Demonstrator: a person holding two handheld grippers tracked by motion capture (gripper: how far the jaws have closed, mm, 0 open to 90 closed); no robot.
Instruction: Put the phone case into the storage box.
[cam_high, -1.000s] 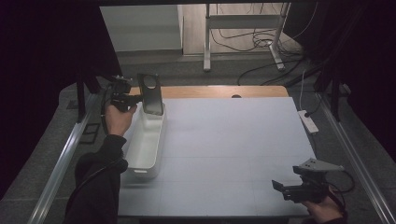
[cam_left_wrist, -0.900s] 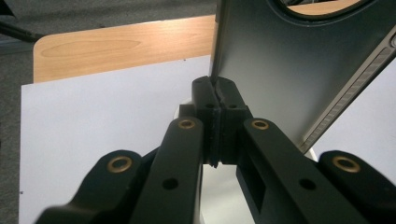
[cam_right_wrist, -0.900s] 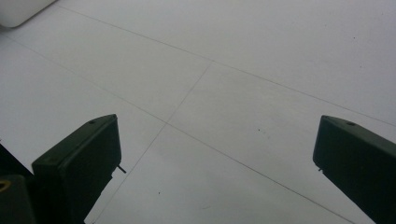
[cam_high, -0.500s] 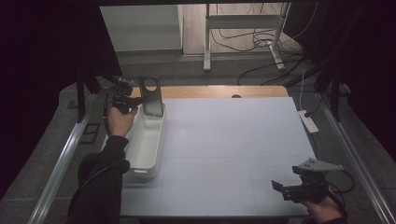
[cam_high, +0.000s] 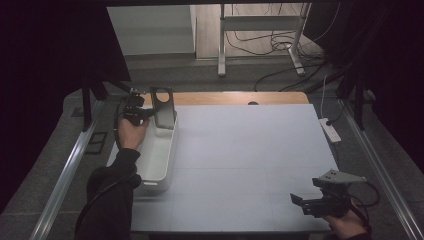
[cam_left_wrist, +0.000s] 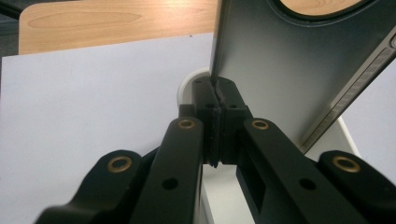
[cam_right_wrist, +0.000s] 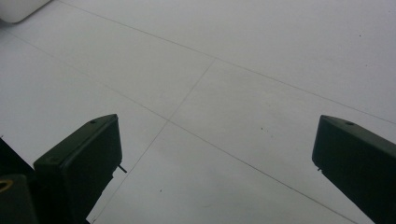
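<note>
Slippage is the risk: the left tongs (cam_left_wrist: 215, 100) pinch only the thin edge of the dark plate (cam_high: 163, 107), held upright over the tub's (cam_high: 159, 162) far end. It could pivot and drop. Right tongs (cam_high: 299, 201), well away from the tub, gape empty.

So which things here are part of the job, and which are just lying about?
In the job:
- left gripper, jaws shut on the dark metal plate
- white tray

Lying about:
- right gripper, jaws open, idle
- power strip
- floor cables
</note>
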